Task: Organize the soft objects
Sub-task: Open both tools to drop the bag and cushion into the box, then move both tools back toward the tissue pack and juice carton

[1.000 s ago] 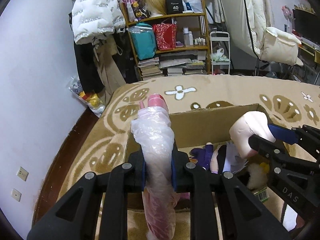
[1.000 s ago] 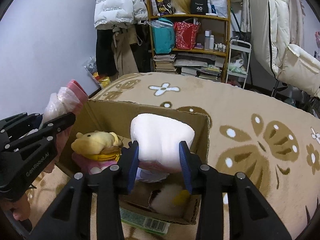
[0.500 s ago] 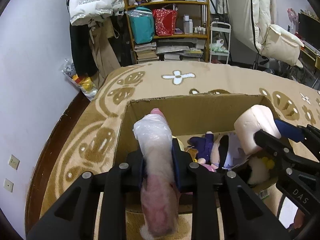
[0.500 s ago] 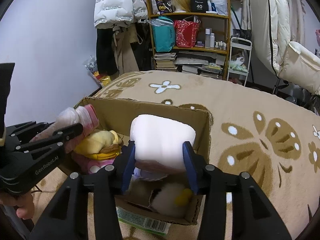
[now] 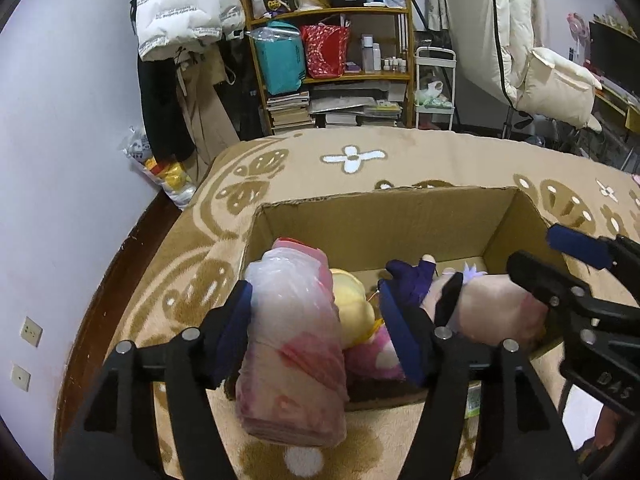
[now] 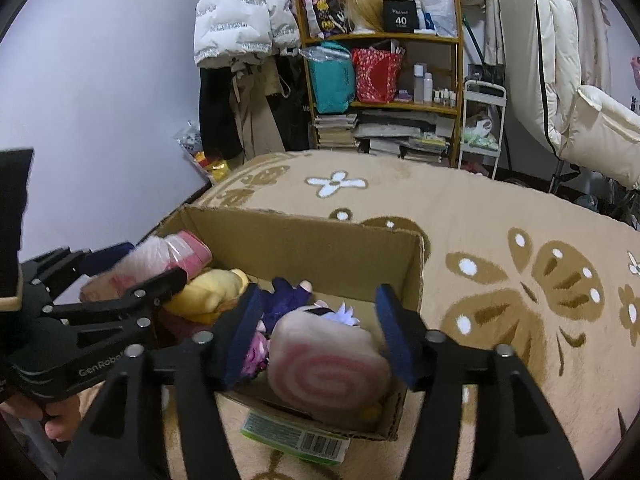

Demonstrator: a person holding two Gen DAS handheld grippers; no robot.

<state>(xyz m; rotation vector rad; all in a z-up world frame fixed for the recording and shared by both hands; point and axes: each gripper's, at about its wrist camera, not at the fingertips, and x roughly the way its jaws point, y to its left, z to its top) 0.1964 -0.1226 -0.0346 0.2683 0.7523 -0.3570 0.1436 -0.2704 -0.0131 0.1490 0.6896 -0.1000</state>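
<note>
An open cardboard box point(image 5: 384, 216) point(image 6: 304, 240) stands on the beige patterned bed. My left gripper point(image 5: 316, 320) is open over its left end; a pink plush wrapped in clear plastic point(image 5: 292, 344) point(image 6: 160, 256) lies between the spread fingers across the box's near rim. My right gripper point(image 6: 316, 324) is open over the right end; a white-pink swirl plush roll point(image 6: 328, 372) point(image 5: 496, 308) lies in the box between its fingers. A yellow plush point(image 5: 352, 300) point(image 6: 208, 292) and a purple plush doll point(image 5: 412, 276) point(image 6: 288, 300) lie inside.
The beige bedspread point(image 6: 500, 280) stretches to the right and behind the box. A cluttered wooden shelf point(image 5: 332, 56) and hanging coats point(image 5: 184, 12) stand beyond the bed. The wall point(image 5: 60, 160) is close on the left, a white chair point(image 6: 600, 128) at right.
Both grippers have lowered over the box and opened. The wrapped pink plush and the swirl roll have dropped from the grips down onto the box.
</note>
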